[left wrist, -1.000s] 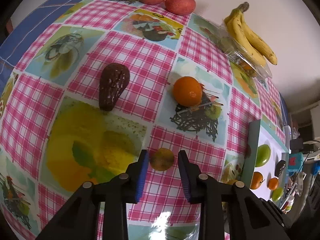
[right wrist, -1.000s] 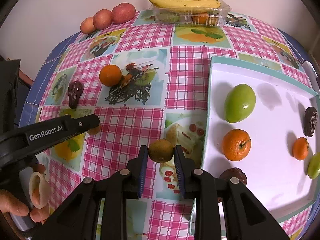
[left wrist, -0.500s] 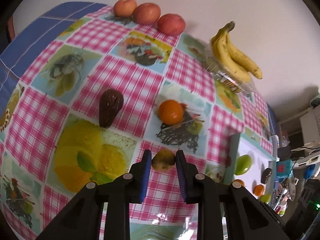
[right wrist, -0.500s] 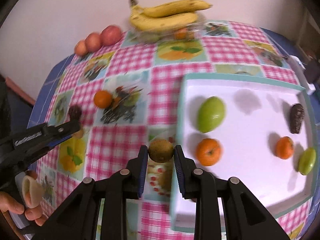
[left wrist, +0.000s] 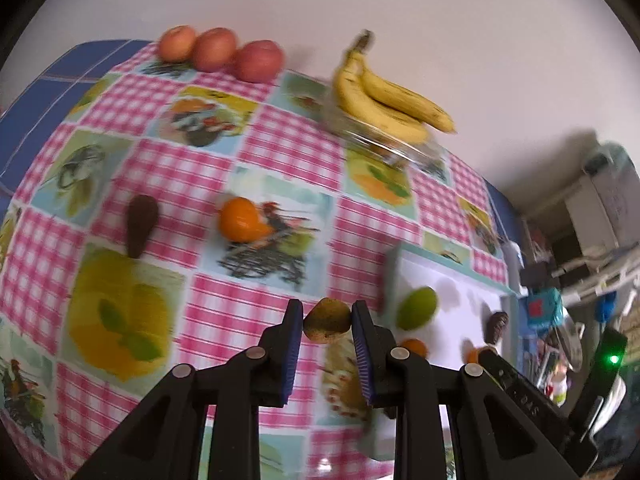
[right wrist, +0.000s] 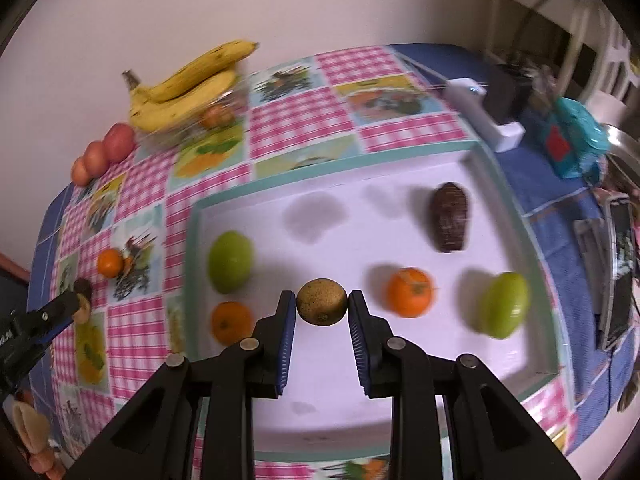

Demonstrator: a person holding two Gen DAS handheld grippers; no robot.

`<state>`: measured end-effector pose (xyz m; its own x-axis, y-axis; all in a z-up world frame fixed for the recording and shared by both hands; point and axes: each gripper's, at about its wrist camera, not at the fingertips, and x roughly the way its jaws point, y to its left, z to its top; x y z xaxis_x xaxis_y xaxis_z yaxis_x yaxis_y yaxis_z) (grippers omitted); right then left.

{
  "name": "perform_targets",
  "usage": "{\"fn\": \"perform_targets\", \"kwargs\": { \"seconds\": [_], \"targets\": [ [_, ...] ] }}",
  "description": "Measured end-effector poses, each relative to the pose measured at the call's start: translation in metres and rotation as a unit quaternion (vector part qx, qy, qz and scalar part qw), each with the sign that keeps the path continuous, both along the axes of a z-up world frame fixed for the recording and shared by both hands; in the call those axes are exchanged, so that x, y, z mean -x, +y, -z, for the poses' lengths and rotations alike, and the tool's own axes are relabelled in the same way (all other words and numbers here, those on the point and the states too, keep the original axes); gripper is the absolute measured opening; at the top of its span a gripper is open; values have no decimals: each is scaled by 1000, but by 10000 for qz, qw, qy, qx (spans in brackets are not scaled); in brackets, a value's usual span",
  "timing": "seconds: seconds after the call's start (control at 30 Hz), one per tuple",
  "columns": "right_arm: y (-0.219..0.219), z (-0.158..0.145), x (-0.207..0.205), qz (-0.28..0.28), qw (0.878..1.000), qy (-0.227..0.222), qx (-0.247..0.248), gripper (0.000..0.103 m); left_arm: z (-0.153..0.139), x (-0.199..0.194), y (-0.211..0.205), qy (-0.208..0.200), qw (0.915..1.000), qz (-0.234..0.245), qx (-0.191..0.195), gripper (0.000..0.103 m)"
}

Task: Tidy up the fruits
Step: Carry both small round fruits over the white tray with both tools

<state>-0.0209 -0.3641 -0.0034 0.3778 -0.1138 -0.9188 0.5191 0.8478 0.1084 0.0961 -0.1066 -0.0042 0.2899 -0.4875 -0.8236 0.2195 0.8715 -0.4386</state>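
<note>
Over the white tray [right wrist: 400, 184] with the teal rim, the right gripper [right wrist: 322, 308] is clamped on a brownish-green kiwi [right wrist: 321, 301], held up in the air between the blue pads. Below and around it the tray already has stuff in it: a green fruit [right wrist: 230, 261] on the left with an orange [right wrist: 231, 321] just in front of it, another orange [right wrist: 410, 292] to the right of the kiwi, a second green fruit [right wrist: 503, 304] further right, and a dark brown bumpy fruit [right wrist: 449, 217] toward the back. It's all a bit blurry, tbh.

Off to the left, the left gripper [left wrist: 327, 322] is squeezed shut on a small brownish fruit [left wrist: 327, 320], lifted clear of the pink checked tablecloth [left wrist: 280, 140], just short of the tray's near edge. Still sitting on the cloth are a loose orange [left wrist: 238, 219] and another dark brown fruit [left wrist: 140, 224] to its left, well apart from each other. At the back by the wall there's a row of three reddish apples [left wrist: 218, 53], and a bunch of bananas [left wrist: 384, 96] resting on top of a clear plastic box [left wrist: 376, 142].
</note>
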Motion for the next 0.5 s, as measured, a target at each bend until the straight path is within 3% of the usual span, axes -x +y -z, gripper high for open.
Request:
{"fn": "perform_targets", "kwargs": {
  "seconds": [0.5],
  "targets": [
    [-57,-15,48,411,9986,-66,328,28,-13,62,-91,-285,9914,1248,-270,27]
  ]
}}
